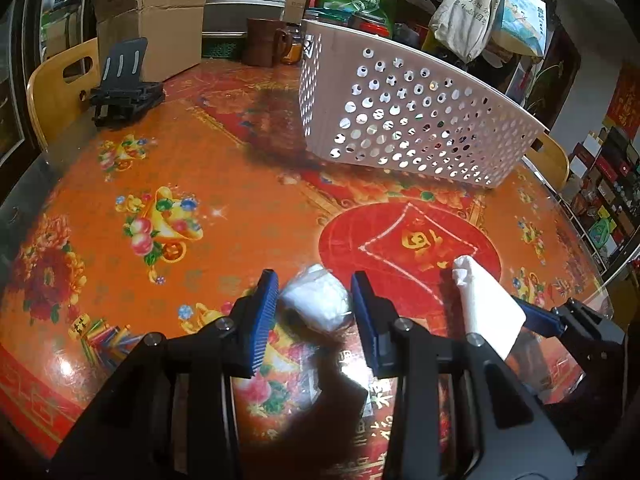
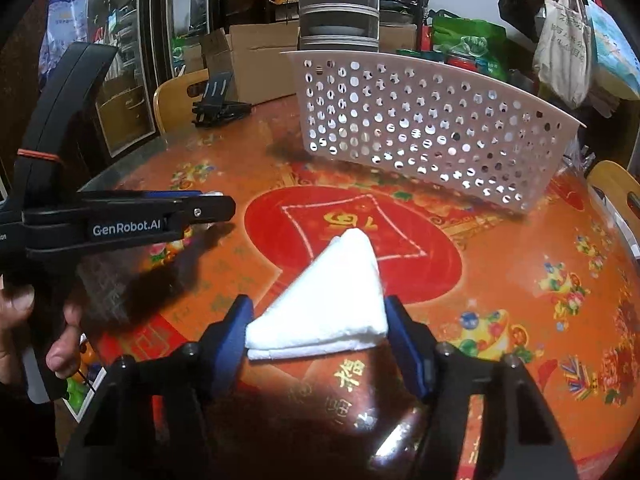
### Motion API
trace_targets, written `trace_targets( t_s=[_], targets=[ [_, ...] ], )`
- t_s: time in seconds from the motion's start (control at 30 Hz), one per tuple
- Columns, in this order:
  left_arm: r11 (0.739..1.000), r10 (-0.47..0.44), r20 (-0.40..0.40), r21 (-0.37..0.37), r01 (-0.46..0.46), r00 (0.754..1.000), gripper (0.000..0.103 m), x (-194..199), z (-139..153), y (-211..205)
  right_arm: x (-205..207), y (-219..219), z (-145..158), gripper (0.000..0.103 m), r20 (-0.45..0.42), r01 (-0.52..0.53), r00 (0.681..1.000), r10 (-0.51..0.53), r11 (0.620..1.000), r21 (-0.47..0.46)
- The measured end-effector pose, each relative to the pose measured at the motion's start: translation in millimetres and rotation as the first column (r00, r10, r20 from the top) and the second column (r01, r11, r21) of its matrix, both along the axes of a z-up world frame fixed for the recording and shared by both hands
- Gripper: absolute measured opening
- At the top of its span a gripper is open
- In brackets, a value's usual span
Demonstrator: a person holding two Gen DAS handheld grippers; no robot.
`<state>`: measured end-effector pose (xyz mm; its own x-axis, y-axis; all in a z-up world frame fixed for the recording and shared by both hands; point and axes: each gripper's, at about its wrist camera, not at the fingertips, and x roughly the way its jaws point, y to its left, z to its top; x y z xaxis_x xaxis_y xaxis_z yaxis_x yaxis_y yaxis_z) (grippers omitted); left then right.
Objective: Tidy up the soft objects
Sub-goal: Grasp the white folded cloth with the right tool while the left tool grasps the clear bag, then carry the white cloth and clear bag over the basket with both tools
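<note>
A small white soft bundle in clear wrap [image 1: 316, 302] lies on the table between the open fingers of my left gripper [image 1: 314, 304]; the pads stand apart from it on both sides. A folded white cloth [image 2: 324, 304] lies on the table between the fingers of my right gripper [image 2: 318, 330]; both blue pads sit at its edges, and the jaws are wide. The cloth also shows in the left wrist view [image 1: 486, 304]. A white perforated basket [image 1: 404, 116] stands at the far side of the table, also in the right wrist view [image 2: 424, 124].
The round table [image 1: 168, 152] has a glossy red-orange patterned cover. A black folding stand [image 1: 124, 80] sits at the far left by a wooden chair [image 1: 60, 88]. Cardboard boxes [image 1: 160, 24], a brown mug [image 1: 264, 42] and bags crowd the back.
</note>
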<state>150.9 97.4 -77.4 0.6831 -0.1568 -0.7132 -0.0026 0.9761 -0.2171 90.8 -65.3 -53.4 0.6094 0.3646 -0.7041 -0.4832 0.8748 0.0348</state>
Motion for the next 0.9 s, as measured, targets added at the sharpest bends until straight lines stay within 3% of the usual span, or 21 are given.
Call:
trace_targets(
  t_s=[0.23,0.9],
  targets=[
    [1.0,-0.018,0.008,0.019,0.018,1.0,0.035,4.5,1.8,-14.7,2.6,-16.6,5.4,0.041,0.002,0.004,1.0,-0.004,0.999,0.036],
    [0.997,-0.04,0.069,0.064,0.036,0.997,0.035,2.1,25.9,-48.2,5.9,-92.6,26.2,0.036,0.049,0.082,0.995,-0.088,0.99,0.113]
  ],
)
